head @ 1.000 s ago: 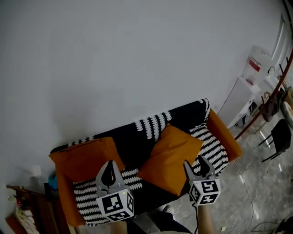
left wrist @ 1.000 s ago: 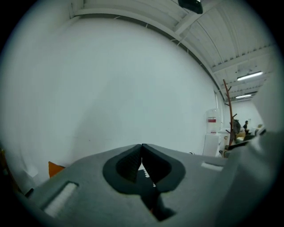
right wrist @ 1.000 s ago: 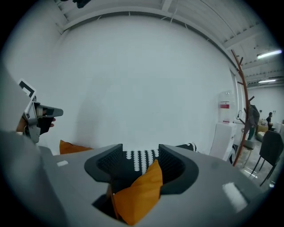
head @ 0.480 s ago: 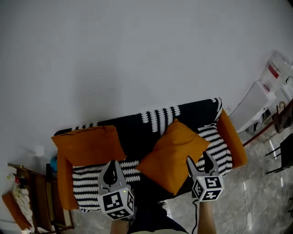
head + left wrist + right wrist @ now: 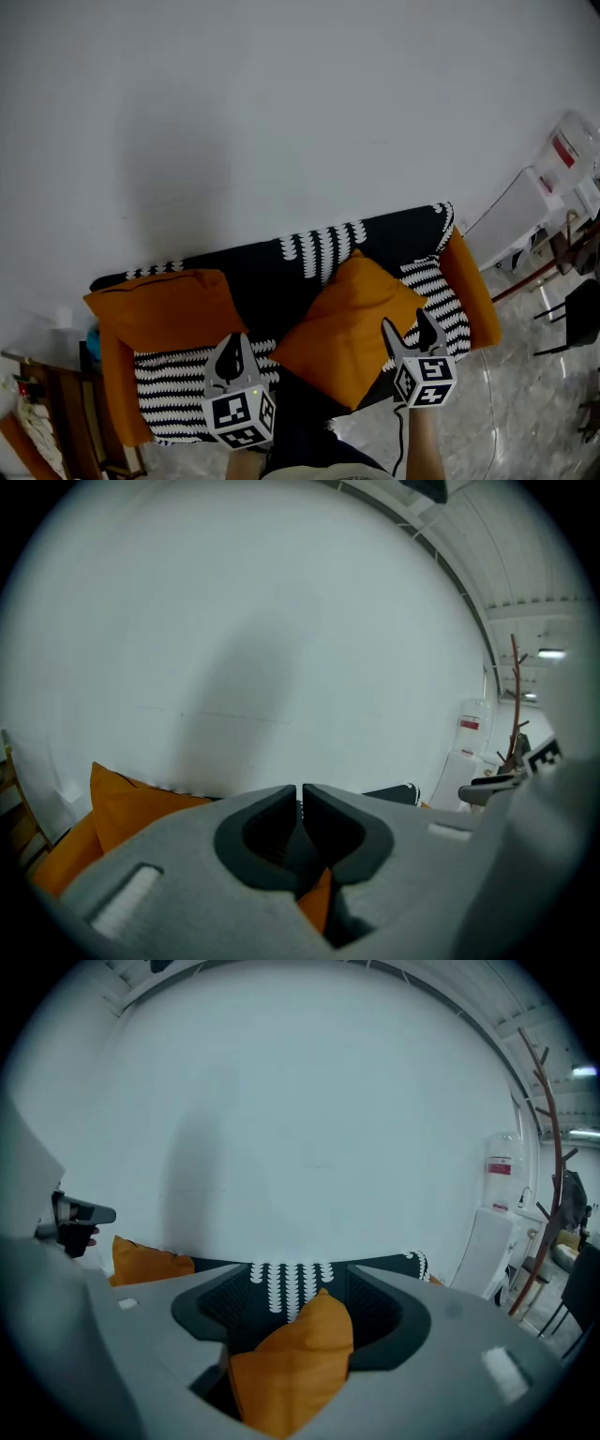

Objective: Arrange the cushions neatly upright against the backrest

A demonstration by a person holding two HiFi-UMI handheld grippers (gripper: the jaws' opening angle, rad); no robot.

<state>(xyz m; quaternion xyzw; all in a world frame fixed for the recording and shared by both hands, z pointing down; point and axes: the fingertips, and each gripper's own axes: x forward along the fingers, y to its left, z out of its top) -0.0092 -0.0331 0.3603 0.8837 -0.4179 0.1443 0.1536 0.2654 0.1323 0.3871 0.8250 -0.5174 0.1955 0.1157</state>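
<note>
A black sofa with striped seat pads and orange arms stands against the white wall. One orange cushion leans at its left end, also showing as the cushion in the left gripper view. A second orange cushion lies tilted like a diamond in the middle. My left gripper hovers before the left seat; its jaws have just been opening by a hair and stand all but together, empty. My right gripper is open at that cushion's right edge. Its jaws have just been opening; the cushion shows between them, untouched.
A water dispenser and a coat stand are to the sofa's right, with a black chair on the marble floor. Wooden furniture stands at the left end. The person's legs are close to the sofa's front.
Both grippers have sunk and come nearer the sofa front. The right jaws stand wider apart than a second ago. The cushions lie as before.
</note>
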